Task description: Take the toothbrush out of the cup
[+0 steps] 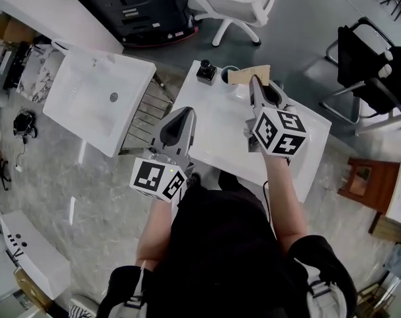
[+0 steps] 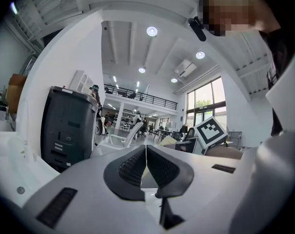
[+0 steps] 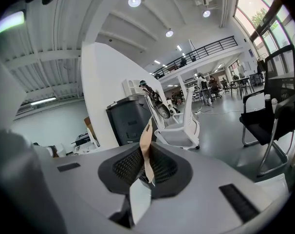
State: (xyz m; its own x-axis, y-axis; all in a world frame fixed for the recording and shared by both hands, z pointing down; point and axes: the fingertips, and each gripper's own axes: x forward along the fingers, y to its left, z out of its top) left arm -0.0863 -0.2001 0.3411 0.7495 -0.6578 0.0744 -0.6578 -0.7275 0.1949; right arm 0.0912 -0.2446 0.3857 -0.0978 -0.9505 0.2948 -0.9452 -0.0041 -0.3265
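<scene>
On the white table (image 1: 220, 131), at its far edge, stands a cup (image 1: 227, 72) with a teal rim. My right gripper (image 1: 253, 80) is shut on a flat tan toothbrush (image 1: 248, 75), held crosswise over the cup's rim. In the right gripper view the toothbrush (image 3: 146, 139) stands as a thin tan strip pinched between the dark pads (image 3: 163, 168), with my right gripper (image 3: 146, 155) raised off the table. Whether the toothbrush still touches the cup I cannot tell. My left gripper (image 1: 186, 112) hovers at the table's left edge, shut and empty. The left gripper view shows that gripper (image 2: 146, 152) with its pads together.
A small black object (image 1: 206, 71) sits left of the cup. A white sink basin (image 1: 98, 98) stands left of the table. Behind are a white office chair (image 1: 233, 5) and a black cabinet (image 1: 141, 8). A black chair (image 1: 369, 65) and a wooden stand (image 1: 362, 177) are at right.
</scene>
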